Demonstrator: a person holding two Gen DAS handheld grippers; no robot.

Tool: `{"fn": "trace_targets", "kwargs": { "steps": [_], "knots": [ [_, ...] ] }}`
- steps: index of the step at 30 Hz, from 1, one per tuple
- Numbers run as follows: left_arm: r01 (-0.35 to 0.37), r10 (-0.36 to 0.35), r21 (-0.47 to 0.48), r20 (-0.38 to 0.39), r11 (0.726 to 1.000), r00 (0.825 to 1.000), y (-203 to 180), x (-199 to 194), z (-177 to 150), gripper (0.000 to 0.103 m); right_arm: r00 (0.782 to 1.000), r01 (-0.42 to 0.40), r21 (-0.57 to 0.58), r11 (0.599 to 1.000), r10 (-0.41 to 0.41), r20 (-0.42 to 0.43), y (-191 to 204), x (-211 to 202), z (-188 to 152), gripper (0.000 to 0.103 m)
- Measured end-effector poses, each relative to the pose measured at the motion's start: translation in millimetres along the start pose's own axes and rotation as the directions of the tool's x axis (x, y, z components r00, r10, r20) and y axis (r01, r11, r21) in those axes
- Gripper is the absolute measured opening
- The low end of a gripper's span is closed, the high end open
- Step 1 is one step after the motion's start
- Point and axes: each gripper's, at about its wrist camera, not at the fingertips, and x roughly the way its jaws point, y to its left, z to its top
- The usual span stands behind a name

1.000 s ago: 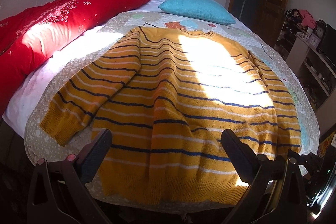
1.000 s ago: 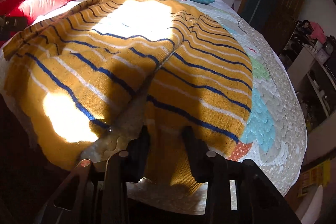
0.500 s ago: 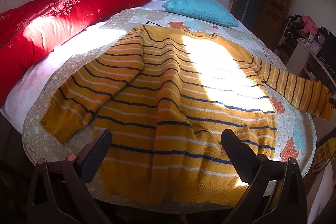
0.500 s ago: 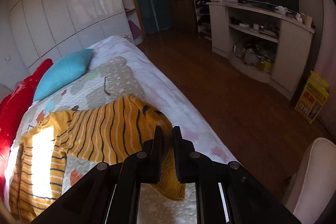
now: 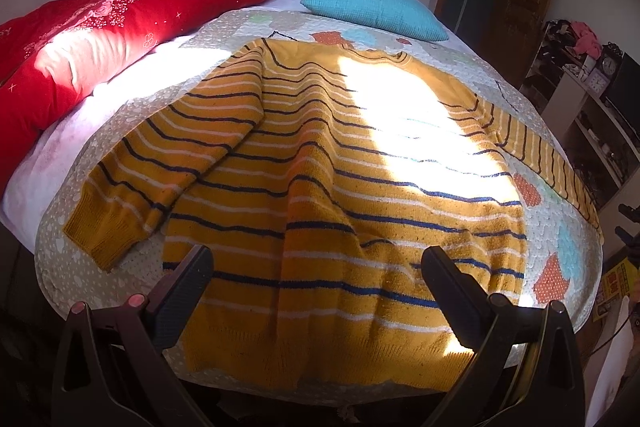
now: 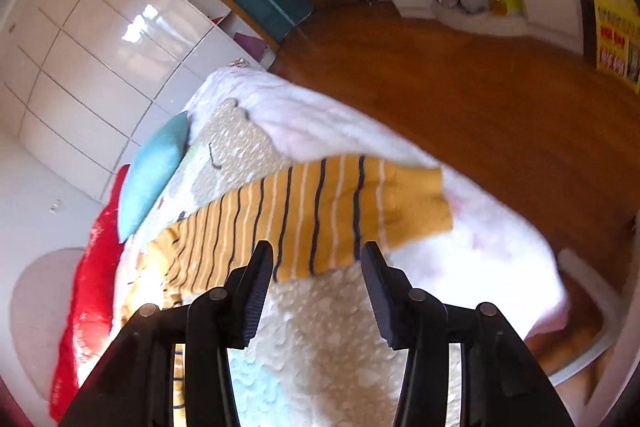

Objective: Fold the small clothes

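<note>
Bed [image 5: 120, 279] edge under sweater [image 5: 320, 207] sleeve [image 6: 320, 215]

Both tools are built of matte black plastic. On the left claw [image 5: 318, 269], two long flat fingers [image 5: 180, 297] are seen, each faced with a dark, finely ribbed pad and carried on broad triangular arms. Round pivot pins are set into the linkage; those on its left side are tinted reddish, those on its right look dark. The right claw [image 6: 317, 269] is made the same way: black fingers [image 6: 256, 291] with ribbed pads on their inner faces, jointed arms and grey round-headed pins. No cables or markings can be made out.
</note>
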Motion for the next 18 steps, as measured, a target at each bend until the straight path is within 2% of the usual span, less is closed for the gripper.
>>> {"fn": "trace_targets", "kwargs": {
  "steps": [2,4,6,9,10,11,12,13,15,18],
  "knots": [
    [0.004,-0.004,0.003,-0.005,1.000,1.000,-0.5,0.9,-0.4,0.103,0.998,-0.040,0.076,0.996,0.043,-0.044,-11.5,20.4,-15.7,0.055],
    [0.011,-0.011,-0.002,0.009,1.000,1.000,-0.2,1.0,-1.0,0.103,0.997,-0.012,0.132,0.991,0.021,-0.071,-21.5,41.1,-23.8,0.055],
    [0.009,-0.009,-0.011,0.011,1.000,1.000,3.4,-0.2,-0.6,0.103,0.999,-0.020,0.177,0.984,0.026,-0.034,-28.0,50.6,-23.3,0.055],
    [0.007,-0.007,-0.048,0.010,0.999,1.000,17.6,-5.1,1.7,0.103,0.998,0.026,0.182,0.983,-0.035,0.047,-25.3,54.4,-8.1,0.055],
    [0.008,-0.008,-0.064,0.013,0.998,1.000,23.8,-6.8,2.4,0.103,0.995,0.059,0.166,0.984,-0.071,0.066,-21.7,56.8,-3.4,0.052],
    [0.007,-0.006,-0.080,0.015,0.997,1.000,30.9,-8.6,3.3,0.103,0.993,0.094,0.142,0.985,-0.104,0.063,-17.9,62.3,4.6,0.023],
    [0.004,-0.003,-0.097,0.018,0.995,1.000,38.6,-10.6,4.2,0.103,0.989,0.128,0.116,0.985,-0.134,0.053,-12.9,68.3,10.8,0.008],
    [0.004,-0.001,-0.116,0.022,0.993,1.000,46.9,-13.0,4.7,0.103,0.986,0.159,0.096,0.983,-0.163,0.043,-7.0,72.1,16.9,0.008],
    [0.003,0.003,-0.153,0.039,0.988,0.999,65.2,-18.7,4.8,0.103,0.983,0.167,0.037,0.985,-0.169,0.067,16.7,68.1,24.1,0.007],
    [-0.003,0.016,-0.220,0.059,0.975,0.998,95.1,-24.7,3.0,0.103,0.986,0.147,-0.129,0.981,-0.135,0.100,88.3,63.1,26.2,0.007]
  ]
}}
